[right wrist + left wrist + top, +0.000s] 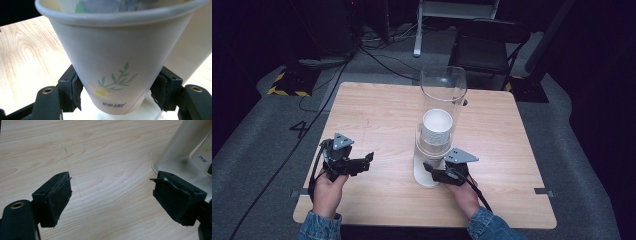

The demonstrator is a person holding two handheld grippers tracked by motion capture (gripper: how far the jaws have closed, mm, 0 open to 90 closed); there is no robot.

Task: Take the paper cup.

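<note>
Your right gripper (438, 173) sits at the foot of the cup dispenser (439, 125), a tall clear tube on a white base (424, 176) standing near the middle of the wooden table (377, 115). In the right gripper view, its two jaws close on the lower part of a paper cup (117, 65), one pad (77, 93) against each side. The cup is white with a green sprig, a daisy and small blue lettering near its bottom. Its rim is at the top of that view and its narrow end points down toward the white base. In the high view, a stack of white cups (437, 127) is visible inside the tube, above your right gripper.

Your left gripper (357, 164) rests low over the table, well to the left of the dispenser. Its jaws stand wide apart with nothing between them. In the left gripper view, bare wood grain shows between the two black pads (59, 199), and the white base (180, 157) rises at the right edge, just beyond the far jaw.

Behind the table, a black chair (489, 47) stands on the grey floor, with cables trailing nearby.
</note>
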